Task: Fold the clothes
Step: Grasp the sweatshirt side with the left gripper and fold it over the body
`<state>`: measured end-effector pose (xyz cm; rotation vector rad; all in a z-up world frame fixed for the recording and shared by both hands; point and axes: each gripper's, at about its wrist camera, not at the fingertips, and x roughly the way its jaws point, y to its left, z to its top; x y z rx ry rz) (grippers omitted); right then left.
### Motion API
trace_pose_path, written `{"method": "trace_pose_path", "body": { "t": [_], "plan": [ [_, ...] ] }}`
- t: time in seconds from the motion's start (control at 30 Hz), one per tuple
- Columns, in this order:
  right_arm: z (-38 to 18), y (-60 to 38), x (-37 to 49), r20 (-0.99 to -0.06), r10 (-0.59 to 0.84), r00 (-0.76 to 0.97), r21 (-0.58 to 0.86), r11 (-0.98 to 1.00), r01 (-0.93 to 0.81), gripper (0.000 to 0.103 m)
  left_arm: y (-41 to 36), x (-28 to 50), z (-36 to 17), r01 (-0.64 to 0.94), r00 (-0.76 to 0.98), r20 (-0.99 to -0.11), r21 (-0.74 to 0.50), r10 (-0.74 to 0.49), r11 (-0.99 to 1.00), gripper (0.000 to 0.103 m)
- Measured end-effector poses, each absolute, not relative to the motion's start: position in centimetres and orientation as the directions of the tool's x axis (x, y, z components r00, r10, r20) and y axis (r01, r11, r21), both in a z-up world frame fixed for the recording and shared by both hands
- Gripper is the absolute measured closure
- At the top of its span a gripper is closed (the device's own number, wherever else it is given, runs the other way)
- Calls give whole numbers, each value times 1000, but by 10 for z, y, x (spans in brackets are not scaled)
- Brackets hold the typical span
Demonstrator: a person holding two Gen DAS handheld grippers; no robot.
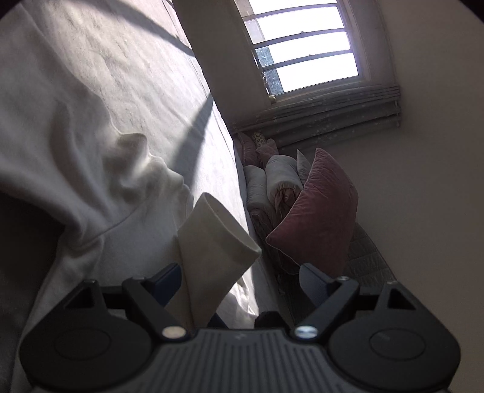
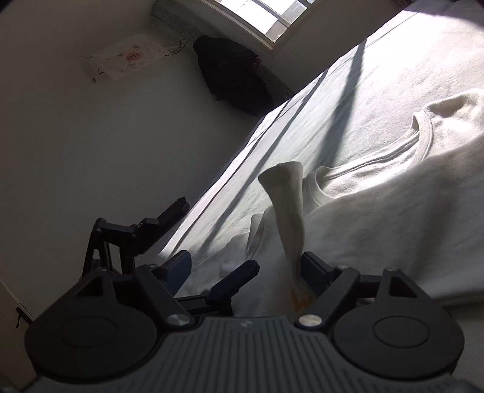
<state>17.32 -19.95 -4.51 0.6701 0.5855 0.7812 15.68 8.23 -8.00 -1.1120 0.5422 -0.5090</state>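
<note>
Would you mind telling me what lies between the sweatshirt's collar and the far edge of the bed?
Only bare bedsheet, crossed by shadow stripes, lies between the collar and the bed's edge; the right wrist view shows it.

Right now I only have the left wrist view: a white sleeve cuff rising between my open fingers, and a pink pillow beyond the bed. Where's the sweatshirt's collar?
Observer: The right wrist view shows the crew collar lying on the bed sheet, ahead and right of the right gripper.
Operator: Is that gripper holding anything?
Observer: No. Its jaws stand open, and a sleeve cuff rises beside one finger without being pinched.
Operator: Anything past the bed on that side?
Observer: Dark clothing in the corner under the window.
</note>
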Motion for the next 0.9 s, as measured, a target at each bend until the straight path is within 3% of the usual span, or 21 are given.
{"method": "trace_pose_path", "body": {
  "t": [0.17, 0.23, 0.3, 0.33, 0.37, 0.4, 0.47, 0.6, 0.7, 0.73, 0.9],
  "plan": [
    [-41, -193, 170, -251, 817, 519, 719, 517, -465, 20, 72, 158, -76, 121, 761, -186, -900, -621, 418, 17],
    [-41, -192, 169, -262, 828, 496, 728, 507, -462, 21, 66, 160, -72, 111, 771, -233, -867, -593, 486, 22],
    [-31, -191, 162, -308, 781, 543, 660, 586, -470, 21, 59, 161, -68, 90, 784, -294, -817, -547, 569, 44],
    [-26, -192, 158, -325, 750, 576, 614, 631, -474, 21, 55, 161, -66, 79, 790, -322, -789, -521, 609, 46],
    [-21, -192, 148, -349, 700, 623, 539, 694, -477, 21, 52, 163, -65, 66, 796, -352, -758, -493, 648, 59],
    [-16, -192, 140, -369, 647, 667, 460, 751, -474, 20, 49, 164, -63, 53, 801, -380, -725, -462, 687, 80],
    [-10, -187, 126, -410, 515, 753, 257, 857, -446, 19, 47, 164, -59, 46, 818, -394, -681, -419, 731, 94],
    [-18, -174, 102, -481, 215, 850, -187, 922, -339, 11, 51, 158, -47, 89, 863, -320, -666, -391, 740, 95],
    [-36, -164, 95, -414, -18, 910, -523, 823, -222, 10, 56, 146, -35, 80, 918, -264, -606, -295, 792, 95],
    [-42, -164, 96, -398, -59, 916, -574, 795, -198, 10, 58, 143, -33, 67, 932, -253, -583, -259, 809, 95],
    [-45, -183, 104, -387, -113, 915, -541, 831, -127, 9, 67, 139, -30, -29, 951, -276, -522, -137, 853, 95]
  ]
}}
